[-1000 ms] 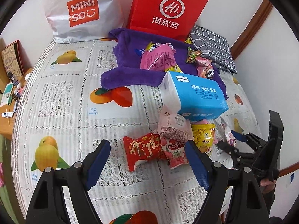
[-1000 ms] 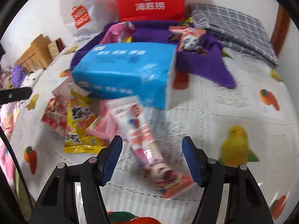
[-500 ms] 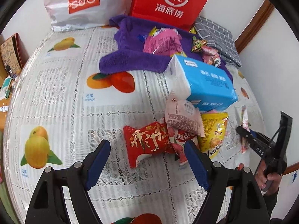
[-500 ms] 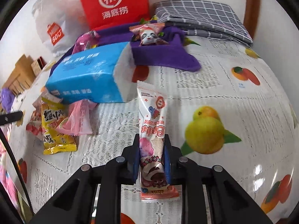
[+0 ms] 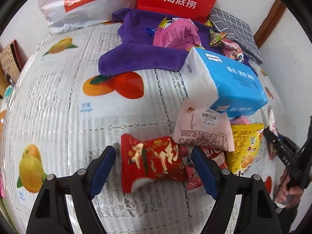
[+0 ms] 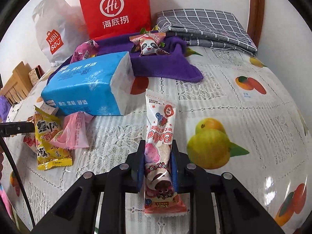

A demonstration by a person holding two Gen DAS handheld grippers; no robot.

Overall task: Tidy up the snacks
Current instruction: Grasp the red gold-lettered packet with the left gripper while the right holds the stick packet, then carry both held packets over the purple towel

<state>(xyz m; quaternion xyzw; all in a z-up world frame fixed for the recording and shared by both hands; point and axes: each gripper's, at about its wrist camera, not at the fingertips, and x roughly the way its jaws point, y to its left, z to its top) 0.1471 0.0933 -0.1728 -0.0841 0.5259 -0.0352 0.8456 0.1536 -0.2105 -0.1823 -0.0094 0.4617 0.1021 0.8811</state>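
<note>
A white lace tablecloth printed with mangoes and oranges covers the table, which stands against a pale wall with a brown wooden frame at the far right. At the far edge lean a red paper bag and a white shopping bag, with a purple towel and a folded grey checked cloth in front of them.

The left claw points steeply down at the near part of the table, its blue-padded jaws wide, straddling a red snack packet without pressing it. Just right of that lie a pale pink packet and a yellow packet, both tucked against a blue tissue pack.

The right claw tilts down over the right side of the table and grips a long pink-and-white snack stick tightly near its lower end; the stick points away toward the towel. From the left wrist view, a hand holds this claw's handle at the right edge.
</note>
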